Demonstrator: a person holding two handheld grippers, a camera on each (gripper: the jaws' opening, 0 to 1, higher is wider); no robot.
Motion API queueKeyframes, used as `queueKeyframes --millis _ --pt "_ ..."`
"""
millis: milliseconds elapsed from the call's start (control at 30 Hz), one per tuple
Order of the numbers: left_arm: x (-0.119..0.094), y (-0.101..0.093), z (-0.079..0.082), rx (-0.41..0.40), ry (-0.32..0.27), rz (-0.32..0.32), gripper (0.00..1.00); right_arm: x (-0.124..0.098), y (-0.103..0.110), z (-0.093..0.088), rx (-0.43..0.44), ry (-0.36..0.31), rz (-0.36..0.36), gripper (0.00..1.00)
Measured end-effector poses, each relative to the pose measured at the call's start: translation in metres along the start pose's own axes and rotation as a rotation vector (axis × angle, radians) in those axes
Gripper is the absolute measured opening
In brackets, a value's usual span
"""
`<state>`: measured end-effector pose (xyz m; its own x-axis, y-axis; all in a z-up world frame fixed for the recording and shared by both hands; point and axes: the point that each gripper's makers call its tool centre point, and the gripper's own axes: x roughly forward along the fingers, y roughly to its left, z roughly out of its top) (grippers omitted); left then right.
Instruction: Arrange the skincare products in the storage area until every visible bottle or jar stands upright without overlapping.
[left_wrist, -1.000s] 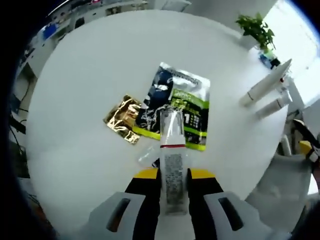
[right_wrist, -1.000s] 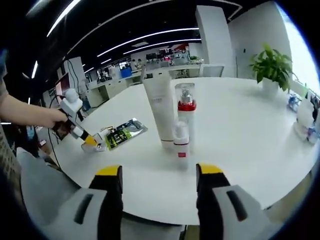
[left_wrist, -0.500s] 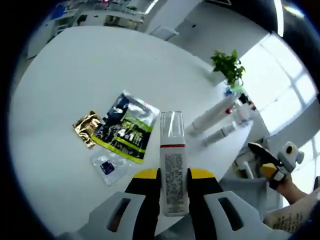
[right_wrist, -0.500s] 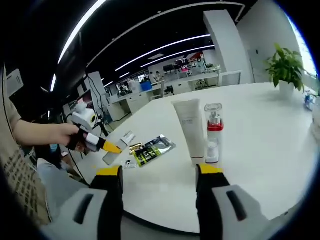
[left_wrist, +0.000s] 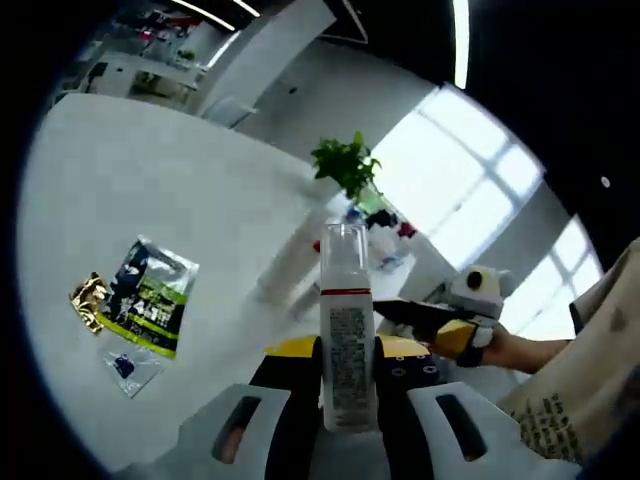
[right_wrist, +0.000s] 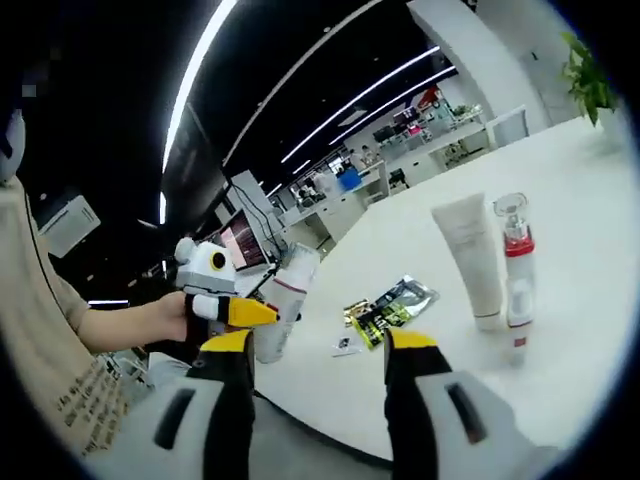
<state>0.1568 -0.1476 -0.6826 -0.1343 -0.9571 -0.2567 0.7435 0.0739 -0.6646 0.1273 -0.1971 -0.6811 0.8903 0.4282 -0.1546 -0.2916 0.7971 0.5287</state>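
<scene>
In the left gripper view, a clear-capped bottle (left_wrist: 345, 330) with a red band and a printed label is clamped between the jaws of the left gripper (left_wrist: 346, 372), held up off the round white table (left_wrist: 180, 190). Down on the table, a green-and-black sachet (left_wrist: 148, 297) is seen lying flat, with a gold packet (left_wrist: 90, 301) touching its edge and a small clear packet (left_wrist: 128, 366) just beside it. Behind the held bottle, a white tube (left_wrist: 290, 262) is partly seen, blurred. A potted plant (left_wrist: 345, 167) is seen at the table's far edge, near the bright windows. The right gripper (left_wrist: 425, 318) comes in from the right, gripped by a hand (left_wrist: 515, 351); its jaws look nearly together with nothing between them.

In the right gripper view, the jaws of the right gripper (right_wrist: 318, 350) are spread wide, nothing in them. What's added here is the standing pair: the white tube (right_wrist: 468, 255) upright on its cap and a red-banded pump bottle (right_wrist: 514, 270) upright just beside it, both on the table (right_wrist: 590, 200). The sachet (right_wrist: 395, 305) lies flat left of them with the gold packet (right_wrist: 353, 311) at its end. On the left, the left gripper (right_wrist: 262, 312) is seen from outside, held by a hand (right_wrist: 170, 318), with the bottle (right_wrist: 283, 310) gripped and carried above the table's near edge, well apart from the standing pair.
</scene>
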Motion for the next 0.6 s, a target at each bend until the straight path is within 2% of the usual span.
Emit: queueKeyframes --millis 133,233,400,600 --pt "0.004 -0.023 0.0 0.007 -0.035 -0.093 0.16 0.002 0.018 0.007 0.037 -0.017 0.092 0.48" --pt "0.005 -0.038 0.001 0.011 -0.063 -0.159 0.16 0.001 0.039 0.019 0.116 -0.059 0.202 0.42" --pt "0.007 -0.062 0.0 -0.001 -0.088 -0.257 0.16 0.002 0.054 0.019 0.144 -0.037 0.279 0.41" --pt "0.012 -0.078 -0.009 0.012 -0.079 -0.3 0.16 0.0 0.064 0.02 0.166 -0.031 0.322 0.34"
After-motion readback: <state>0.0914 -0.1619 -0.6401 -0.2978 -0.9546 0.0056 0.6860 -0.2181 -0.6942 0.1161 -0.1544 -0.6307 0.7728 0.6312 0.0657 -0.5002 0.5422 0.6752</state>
